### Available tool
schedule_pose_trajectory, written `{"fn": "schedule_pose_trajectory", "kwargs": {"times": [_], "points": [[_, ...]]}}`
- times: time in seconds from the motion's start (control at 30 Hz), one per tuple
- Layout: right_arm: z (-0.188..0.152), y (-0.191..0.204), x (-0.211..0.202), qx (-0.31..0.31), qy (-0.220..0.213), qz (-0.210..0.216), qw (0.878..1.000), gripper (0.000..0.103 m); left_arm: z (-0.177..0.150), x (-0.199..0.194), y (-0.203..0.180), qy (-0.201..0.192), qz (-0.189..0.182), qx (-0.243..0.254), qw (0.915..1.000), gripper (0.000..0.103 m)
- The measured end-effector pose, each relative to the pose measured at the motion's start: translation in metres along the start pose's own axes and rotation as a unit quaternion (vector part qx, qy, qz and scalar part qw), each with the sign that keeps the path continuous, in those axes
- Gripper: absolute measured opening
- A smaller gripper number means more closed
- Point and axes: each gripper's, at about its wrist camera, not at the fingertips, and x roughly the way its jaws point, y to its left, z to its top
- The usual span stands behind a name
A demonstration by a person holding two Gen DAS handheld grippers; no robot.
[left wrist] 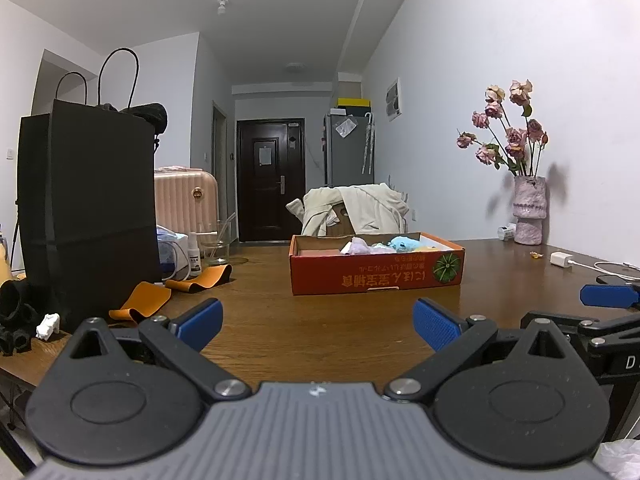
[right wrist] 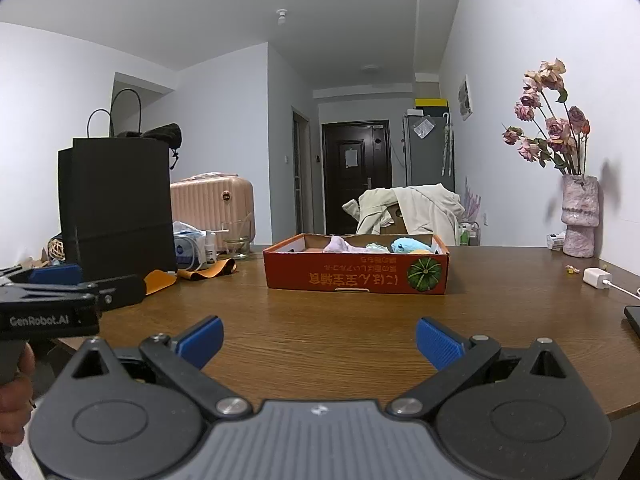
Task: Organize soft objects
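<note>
1. The left gripper is spread wide, its blue pads well apart with only bare wood between them; it holds nothing and hangs just above the near part of the wooden table.
2. The right gripper stands just as wide, blue pads parted, nothing between them, low over the near edge of the same table.
3. The two tools sit side by side: from the right wrist view the left one shows at the far left, with part of a hand wrapped round its handle.
4. Further out, near the middle of the table and well apart from both grippers, lies a shallow red cardboard box with orange lettering and a green pumpkin picture on its front wall.
5. Inside it rests the soft stuff: a lilac plush toward the left, a light blue plush toward the right, with something pale green and something yellow tucked beside them. Only their tops clear the box wall, so their shapes are hard to tell.
6. Left of the box stands a tall black paper bag, with orange straps lying curled on the wood at its foot.
7. At the far right corner a pale vase holds dried pink roses; a white charger and its cable lie nearby.
</note>
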Motion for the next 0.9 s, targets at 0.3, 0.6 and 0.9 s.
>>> {"fn": "schedule_pose_trajectory", "kwargs": {"times": [0.3, 0.6, 0.9], "points": [[-0.0006, -0.0003, -0.0003, 0.001, -0.003, -0.002, 1.000, 0.103, -0.0007, 0.0002, 0.0000, 0.000, -0.002, 0.001, 1.0000, 0.103], [0.0005, -0.0009, 0.0008, 0.000, -0.002, -0.002, 1.000, 0.103, 0.0005, 0.0021, 0.0001, 0.001, -0.004, 0.001, 1.0000, 0.103], [0.0014, -0.0002, 0.0018, -0.001, -0.003, -0.002, 1.000, 0.103, 0.0005, 0.0003, 0.0003, -0.001, -0.006, 0.002, 1.0000, 0.103]]}}
